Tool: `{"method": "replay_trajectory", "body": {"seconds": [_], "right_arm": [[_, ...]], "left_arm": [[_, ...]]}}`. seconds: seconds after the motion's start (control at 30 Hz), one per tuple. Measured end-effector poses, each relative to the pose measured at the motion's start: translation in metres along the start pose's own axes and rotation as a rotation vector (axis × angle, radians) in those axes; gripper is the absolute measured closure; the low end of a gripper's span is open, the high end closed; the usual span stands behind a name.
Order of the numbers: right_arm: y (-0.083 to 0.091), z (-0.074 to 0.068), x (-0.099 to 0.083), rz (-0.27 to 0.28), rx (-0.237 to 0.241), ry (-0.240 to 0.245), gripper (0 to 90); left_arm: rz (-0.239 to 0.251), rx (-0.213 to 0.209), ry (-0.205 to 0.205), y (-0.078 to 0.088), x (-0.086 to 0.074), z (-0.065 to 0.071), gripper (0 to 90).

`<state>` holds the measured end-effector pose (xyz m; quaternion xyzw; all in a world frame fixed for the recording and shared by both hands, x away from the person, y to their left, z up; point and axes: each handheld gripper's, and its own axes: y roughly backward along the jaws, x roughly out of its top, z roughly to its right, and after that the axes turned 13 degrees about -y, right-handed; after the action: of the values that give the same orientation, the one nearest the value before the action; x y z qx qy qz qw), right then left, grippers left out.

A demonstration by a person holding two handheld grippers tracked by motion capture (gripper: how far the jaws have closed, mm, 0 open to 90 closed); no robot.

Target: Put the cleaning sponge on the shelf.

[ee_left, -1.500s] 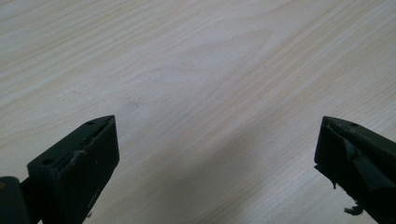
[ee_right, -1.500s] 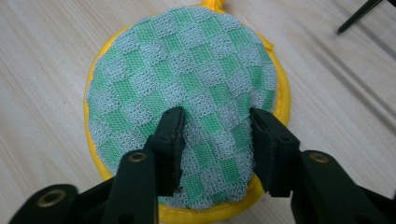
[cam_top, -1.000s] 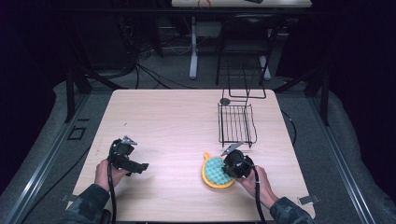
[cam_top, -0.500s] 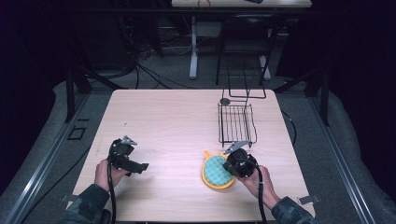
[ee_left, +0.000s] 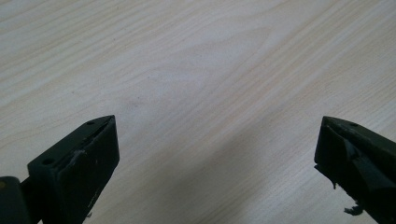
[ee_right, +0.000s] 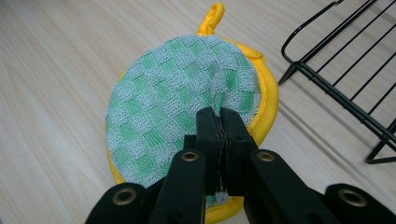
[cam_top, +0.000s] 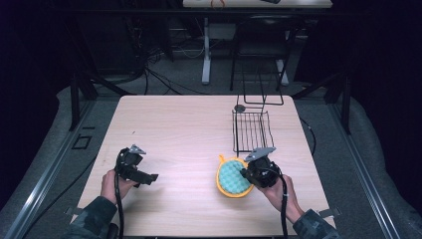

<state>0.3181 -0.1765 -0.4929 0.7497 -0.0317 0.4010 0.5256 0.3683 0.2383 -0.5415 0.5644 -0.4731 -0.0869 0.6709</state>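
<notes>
A round yellow pad (ee_right: 268, 100) with a small loop lies on the wooden table, and a green-and-white checked cloth (ee_right: 159, 107) covers its top. My right gripper (ee_right: 219, 116) is shut on a fold of this cloth near the pad's right side and pulls it up into a ridge. From above, the right gripper (cam_top: 247, 174) sits at the right edge of the yellow pad (cam_top: 223, 188), with the checked cloth (cam_top: 231, 175) to its left. My left gripper (cam_top: 151, 177) rests low at the table's left front, open and empty. Its jaws stand wide apart over bare wood in the left gripper view (ee_left: 217, 154).
A black wire rack (cam_top: 251, 130) stands just behind the pad at the right, and its frame (ee_right: 336, 79) is close to my right gripper. The table (cam_top: 179, 129) has bare wood across its middle and left. Dark floor and cables lie beyond the far edge.
My right gripper has risen a little and shifted slightly right with the checked cloth pinched in it. The left gripper has stayed where it was.
</notes>
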Motion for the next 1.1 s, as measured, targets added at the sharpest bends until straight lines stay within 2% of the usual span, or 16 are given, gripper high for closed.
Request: {"method": "replay_trajectory", "body": {"seconds": [0.37, 1.1], "right_arm": [[0.016, 0.002, 0.004, 0.047, -0.006, 0.011, 88.5], [0.037, 0.013, 0.011, 0.106, -0.036, -0.012, 88.4]], "left_arm": [[0.008, 0.002, 0.000, 0.001, 0.000, -0.001, 0.0], [0.009, 0.006, 0.000, 0.000, 0.000, 0.000, 0.0]]}}
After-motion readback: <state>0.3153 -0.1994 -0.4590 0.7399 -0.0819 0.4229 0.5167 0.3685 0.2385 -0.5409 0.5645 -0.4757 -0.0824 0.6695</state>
